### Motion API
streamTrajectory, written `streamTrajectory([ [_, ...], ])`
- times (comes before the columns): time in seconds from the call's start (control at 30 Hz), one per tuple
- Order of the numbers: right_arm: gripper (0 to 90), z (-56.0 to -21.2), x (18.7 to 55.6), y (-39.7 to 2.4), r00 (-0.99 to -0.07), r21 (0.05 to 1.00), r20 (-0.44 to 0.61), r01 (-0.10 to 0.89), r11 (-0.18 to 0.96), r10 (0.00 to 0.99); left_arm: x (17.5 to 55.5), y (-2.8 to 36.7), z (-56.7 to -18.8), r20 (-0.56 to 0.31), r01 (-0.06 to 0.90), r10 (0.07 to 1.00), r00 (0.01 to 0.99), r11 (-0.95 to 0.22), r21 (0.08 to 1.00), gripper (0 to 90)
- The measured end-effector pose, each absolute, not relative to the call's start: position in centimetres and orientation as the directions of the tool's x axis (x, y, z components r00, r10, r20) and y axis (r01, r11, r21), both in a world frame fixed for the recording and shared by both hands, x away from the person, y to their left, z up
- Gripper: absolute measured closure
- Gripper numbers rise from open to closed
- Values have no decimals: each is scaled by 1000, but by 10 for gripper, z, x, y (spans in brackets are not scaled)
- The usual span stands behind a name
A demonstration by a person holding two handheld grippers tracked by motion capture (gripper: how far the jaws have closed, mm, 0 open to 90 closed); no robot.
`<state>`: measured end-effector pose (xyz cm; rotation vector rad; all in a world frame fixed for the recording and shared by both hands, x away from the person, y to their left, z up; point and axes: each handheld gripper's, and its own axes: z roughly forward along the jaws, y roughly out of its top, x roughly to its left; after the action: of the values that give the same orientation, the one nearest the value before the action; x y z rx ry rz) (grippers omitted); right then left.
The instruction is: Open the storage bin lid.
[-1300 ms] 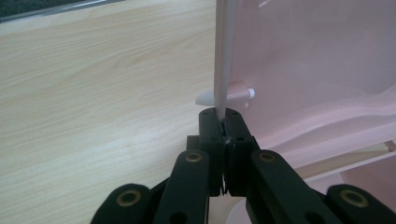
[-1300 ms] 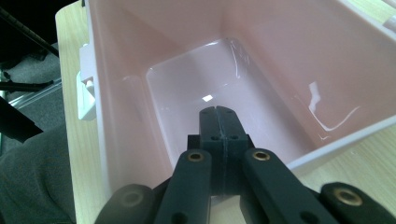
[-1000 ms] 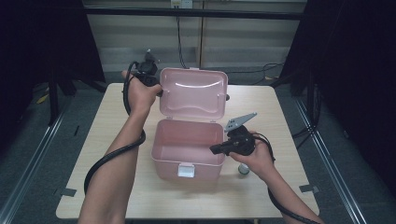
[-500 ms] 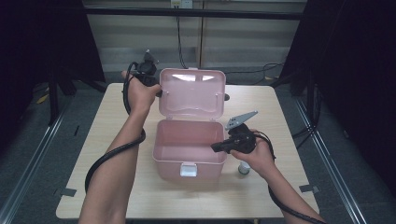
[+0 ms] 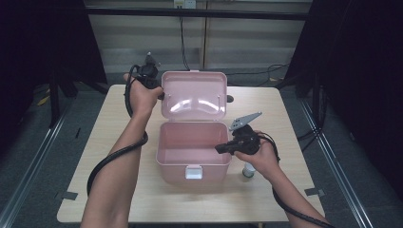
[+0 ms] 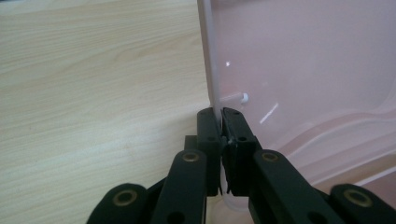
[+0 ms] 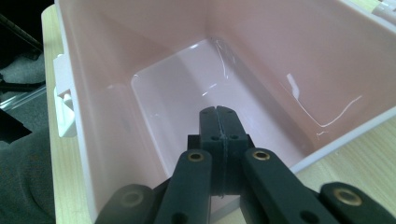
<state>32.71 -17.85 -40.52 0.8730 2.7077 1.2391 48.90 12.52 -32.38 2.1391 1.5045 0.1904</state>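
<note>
A pink box [image 5: 192, 154] sits open at the middle of the desk [image 5: 104, 142], its lid [image 5: 194, 95] standing upright toward the far edge. The left claw [image 6: 221, 122] is clamped on the lid's side edge. The right claw [image 7: 217, 122], jaws pressed together and empty, hovers over the box's near right rim

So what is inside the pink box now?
The pink box looks empty: its smooth floor and walls show in the right gripper view, with the shut right tool over them. The corner below that tool is covered.
</note>
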Motion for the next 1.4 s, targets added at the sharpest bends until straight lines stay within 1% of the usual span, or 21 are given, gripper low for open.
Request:
streamTrajectory([
  [0.2, 900, -405, 327, -179, -839, 708, 192, 477, 521, 509, 496, 124, -329, -184, 842, 908, 377, -254, 476, 865],
  [0.33, 900, -405, 327, -178, -840, 710, 194, 476, 519, 506, 499, 123, -334, -175, 842, 910, 376, -258, 473, 863],
  [0.47, 900, -406, 327, -179, -841, 714, 197, 475, 515, 504, 501, 123, -338, -187, 851, 913, 362, -241, 467, 861],
  [0.83, 900, -406, 329, -180, -839, 716, 203, 478, 509, 504, 505, 122, -349, -186, 859, 919, 347, -232, 456, 852],
  [1.0, 900, -406, 329, -180, -839, 712, 201, 479, 513, 505, 508, 124, -353, -208, 865, 916, 344, -222, 451, 850],
  [1.4, 900, -406, 330, -180, -836, 716, 207, 484, 503, 508, 512, 123, -372, -202, 877, 921, 333, -224, 425, 842],
])
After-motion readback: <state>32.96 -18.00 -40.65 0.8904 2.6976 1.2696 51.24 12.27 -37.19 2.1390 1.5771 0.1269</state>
